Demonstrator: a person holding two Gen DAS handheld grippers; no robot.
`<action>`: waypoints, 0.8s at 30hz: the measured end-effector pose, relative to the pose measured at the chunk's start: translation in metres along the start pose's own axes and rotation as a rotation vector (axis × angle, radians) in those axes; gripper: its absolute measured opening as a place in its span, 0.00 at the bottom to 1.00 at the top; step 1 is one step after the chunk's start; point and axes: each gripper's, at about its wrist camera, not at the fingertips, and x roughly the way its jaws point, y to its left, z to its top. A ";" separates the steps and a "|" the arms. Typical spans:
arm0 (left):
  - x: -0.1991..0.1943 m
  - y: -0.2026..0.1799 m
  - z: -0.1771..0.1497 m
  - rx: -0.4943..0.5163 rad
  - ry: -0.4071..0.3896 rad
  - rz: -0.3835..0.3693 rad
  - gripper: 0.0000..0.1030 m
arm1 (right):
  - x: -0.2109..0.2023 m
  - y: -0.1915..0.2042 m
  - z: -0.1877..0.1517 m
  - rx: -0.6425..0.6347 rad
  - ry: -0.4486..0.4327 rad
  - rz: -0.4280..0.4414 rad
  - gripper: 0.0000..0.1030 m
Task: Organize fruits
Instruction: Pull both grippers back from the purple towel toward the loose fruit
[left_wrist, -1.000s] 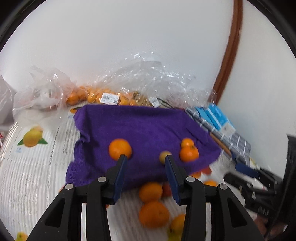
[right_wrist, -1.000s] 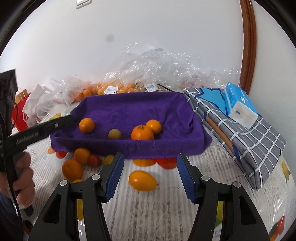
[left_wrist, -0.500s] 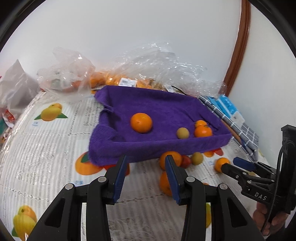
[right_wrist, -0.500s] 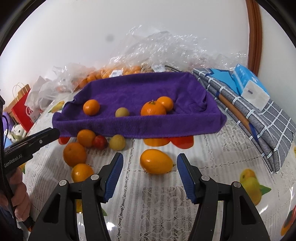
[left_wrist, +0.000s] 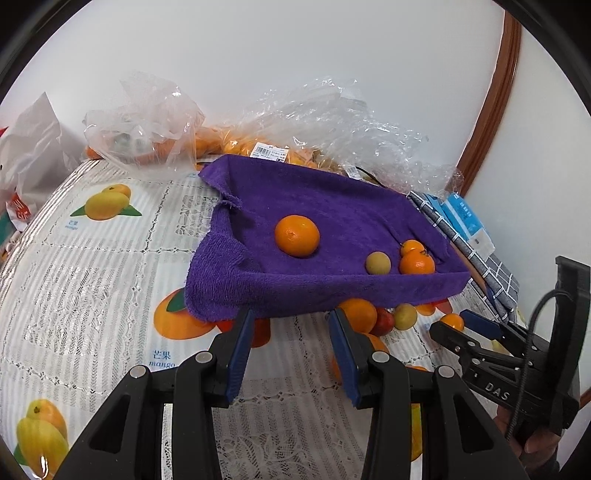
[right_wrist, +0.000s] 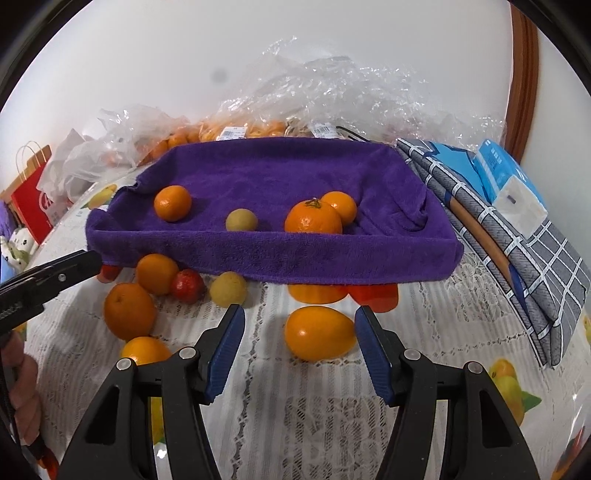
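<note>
A purple towel-lined tray (right_wrist: 280, 254) (left_wrist: 332, 288) holds an orange (right_wrist: 172, 203) (left_wrist: 296, 235), a yellowish round fruit (right_wrist: 241, 220), and two tangerines (right_wrist: 313, 218). Loose fruit lies on the tablecloth in front of it: an oval orange mango (right_wrist: 319, 332), oranges (right_wrist: 129, 310), a red fruit (right_wrist: 187, 285) and a yellow one (right_wrist: 228, 288). My right gripper (right_wrist: 299, 332) is open, with the mango just ahead between its fingers. My left gripper (left_wrist: 291, 332) is open and empty in front of the tray.
Plastic bags of oranges (right_wrist: 236, 129) lie behind the tray against the wall. A folded checked cloth (right_wrist: 517, 236) with a blue tissue pack (right_wrist: 509, 184) lies to the right. A red paper bag (right_wrist: 33, 199) stands at the far left.
Both grippers have pulled back from the tray and dropped lower. The right gripper has come closer to the oval mango, which now lies between its open fingers.
</note>
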 end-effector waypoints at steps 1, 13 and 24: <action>0.000 0.000 0.000 0.000 0.001 -0.001 0.39 | 0.002 -0.001 0.000 0.002 0.006 -0.006 0.60; 0.002 -0.001 -0.001 0.006 0.006 -0.014 0.39 | -0.004 -0.017 -0.003 0.048 -0.012 0.027 0.38; 0.003 0.001 -0.001 -0.006 0.011 -0.020 0.39 | -0.004 -0.024 -0.004 0.075 -0.010 0.042 0.39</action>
